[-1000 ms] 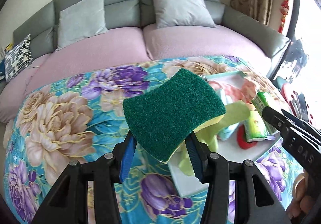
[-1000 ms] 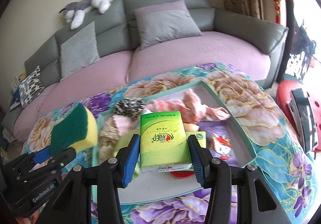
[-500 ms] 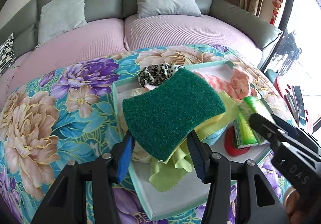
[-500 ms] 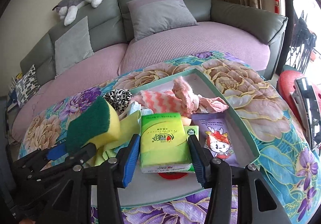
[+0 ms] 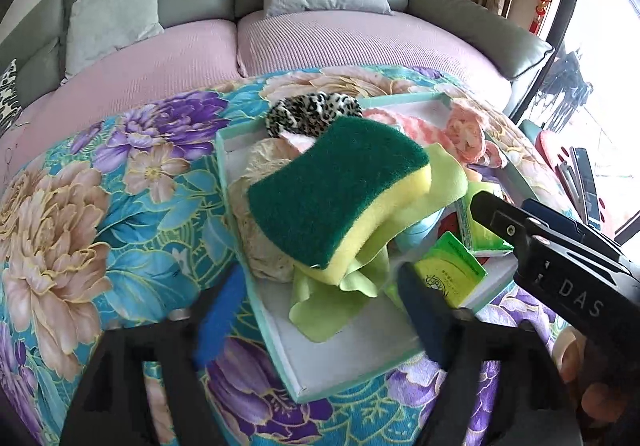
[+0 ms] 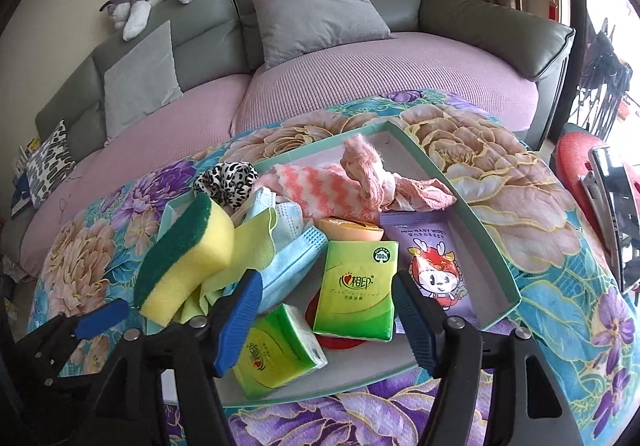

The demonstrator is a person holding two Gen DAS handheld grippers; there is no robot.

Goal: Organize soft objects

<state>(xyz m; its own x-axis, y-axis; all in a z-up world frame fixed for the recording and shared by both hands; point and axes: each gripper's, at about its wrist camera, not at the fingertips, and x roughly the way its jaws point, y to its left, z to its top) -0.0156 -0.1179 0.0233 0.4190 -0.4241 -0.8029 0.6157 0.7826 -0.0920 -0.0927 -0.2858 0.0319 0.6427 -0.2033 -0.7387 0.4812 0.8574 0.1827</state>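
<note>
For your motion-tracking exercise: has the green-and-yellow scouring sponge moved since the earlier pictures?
Yes. The green-and-yellow scouring sponge has dropped from the left gripper, whose jaws just opened, onto cloths in the teal tray.

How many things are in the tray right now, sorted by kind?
Tissue packs: 2
Baby wipes pack: 1
Sponge: 1
Cloths and fabric pieces: 4, namely green cloth, leopard scrunchie, striped pink cloth, pink frilly piece
Face mask: 1
Total: 9 that I can tell apart; some lie partly hidden.

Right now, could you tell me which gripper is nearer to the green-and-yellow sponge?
Left. The left gripper, jaws just opened, sits directly below the sponge; the right gripper straddles a green tissue pack beside it.
</note>
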